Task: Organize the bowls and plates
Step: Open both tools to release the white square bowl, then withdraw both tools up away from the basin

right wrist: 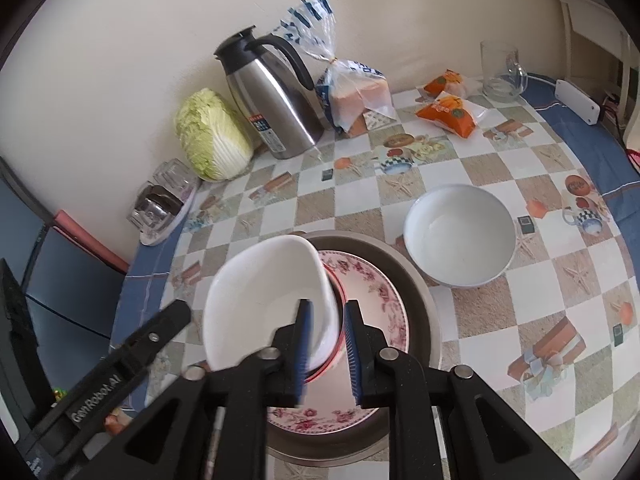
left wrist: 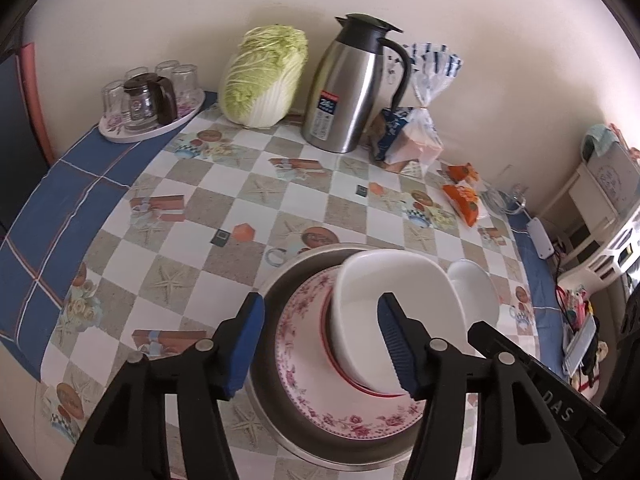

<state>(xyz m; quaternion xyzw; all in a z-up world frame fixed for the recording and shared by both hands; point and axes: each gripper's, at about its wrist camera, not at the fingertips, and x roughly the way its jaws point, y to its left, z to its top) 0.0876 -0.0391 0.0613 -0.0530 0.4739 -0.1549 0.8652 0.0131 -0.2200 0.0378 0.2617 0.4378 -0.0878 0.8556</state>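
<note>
Left gripper [left wrist: 320, 344]: jaws wide apart, pads clear of the white bowl's [left wrist: 394, 312] rim, nothing held.
Right gripper [right wrist: 327, 344]: jaws partly apart, straddling that bowl's rim; contact unclear.
White bowl: tilted, in a red-rimmed bowl [right wrist: 339, 354] on the floral plate [left wrist: 344, 412].
Metal pan [right wrist: 416, 276]: under the plate, near table's [left wrist: 248, 216] front edge.
Second white bowl [right wrist: 460, 236]: just beyond the pan.
Kettle [left wrist: 348, 88], cabbage [left wrist: 262, 76]: far edge, by wall.

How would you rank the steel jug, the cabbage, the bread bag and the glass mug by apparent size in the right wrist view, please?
1. Steel jug
2. Bread bag and cabbage: they look about alike, so I will not split them.
3. Glass mug, smallest, though it stands far out where the fisheye shrinks things.
</note>
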